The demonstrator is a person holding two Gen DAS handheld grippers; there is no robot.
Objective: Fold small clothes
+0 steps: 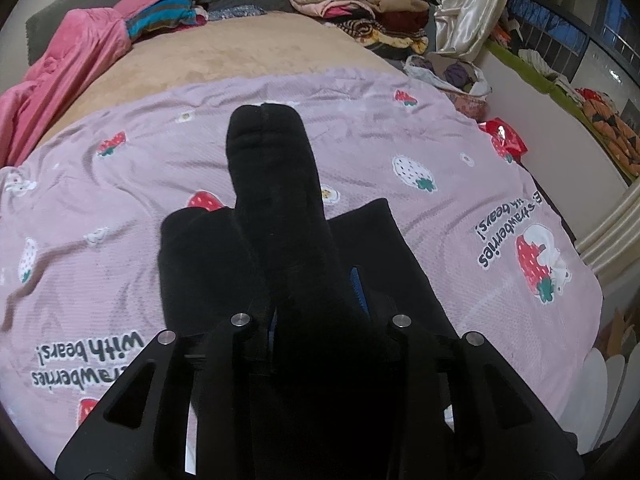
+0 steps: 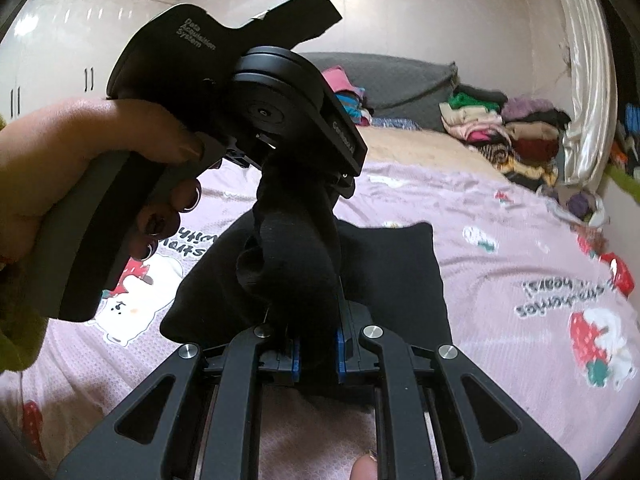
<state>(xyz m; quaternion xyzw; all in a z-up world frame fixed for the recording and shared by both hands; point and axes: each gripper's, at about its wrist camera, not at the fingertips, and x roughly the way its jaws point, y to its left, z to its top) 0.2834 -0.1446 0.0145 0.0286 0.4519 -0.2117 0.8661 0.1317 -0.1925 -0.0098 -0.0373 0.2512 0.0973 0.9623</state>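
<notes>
Both grippers pinch the same black sock: left gripper & right gripper clamped narrow on it, above black garment on strawberry-print blanket.

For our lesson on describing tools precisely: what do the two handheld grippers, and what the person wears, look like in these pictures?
Both grippers are matt black, with slotted linkage arms, round silver pivot pins and blue finger pads. Seen from the right gripper, the left gripper has a round disc housing, white lettering reading "Data Acquisition System", and a grey pistol handle. The left hand has dark nail polish and a yellow-green sleeve.
</notes>
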